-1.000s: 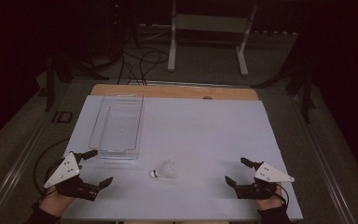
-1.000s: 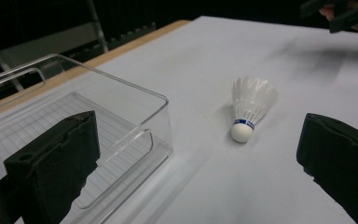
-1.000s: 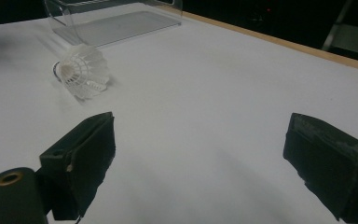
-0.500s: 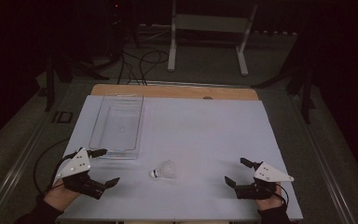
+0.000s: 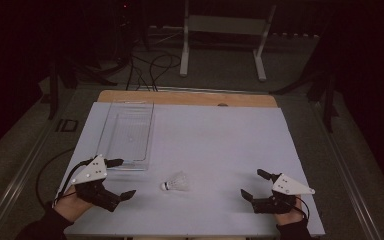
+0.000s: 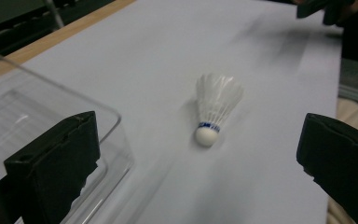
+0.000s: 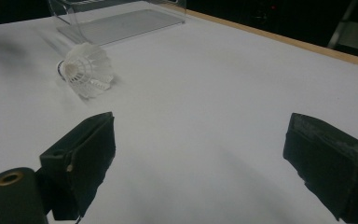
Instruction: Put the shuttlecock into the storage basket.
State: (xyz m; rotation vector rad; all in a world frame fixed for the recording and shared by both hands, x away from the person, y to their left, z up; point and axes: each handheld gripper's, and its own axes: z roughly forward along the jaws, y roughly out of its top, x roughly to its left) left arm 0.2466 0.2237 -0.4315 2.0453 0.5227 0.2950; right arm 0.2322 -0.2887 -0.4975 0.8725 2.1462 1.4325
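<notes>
Shuttlecock [image 5: 176, 182] lying free on tabletop [image 5: 220, 145], just outside clear tray [image 5: 128, 134]. Left gripper [image 5: 114, 178] nearest, jaws spread, empty. Right gripper [image 5: 254, 184] likewise. Pickup not begun; grasp, placing remain.

Dark lab: cables [image 5: 152, 65], stand [image 5: 225, 30].

Room dim, surroundings near black; only the pale white table sheet [image 5: 220, 145] catches soft overhead light. High view grainy. Gripper views: black foam-padded jaws blurred up close, faint glare on the clear plastic tray [image 6: 51, 121].

Black tongs [image 5: 120, 178] with grey three-cornered plates, thin cables, dark sleeves
</notes>
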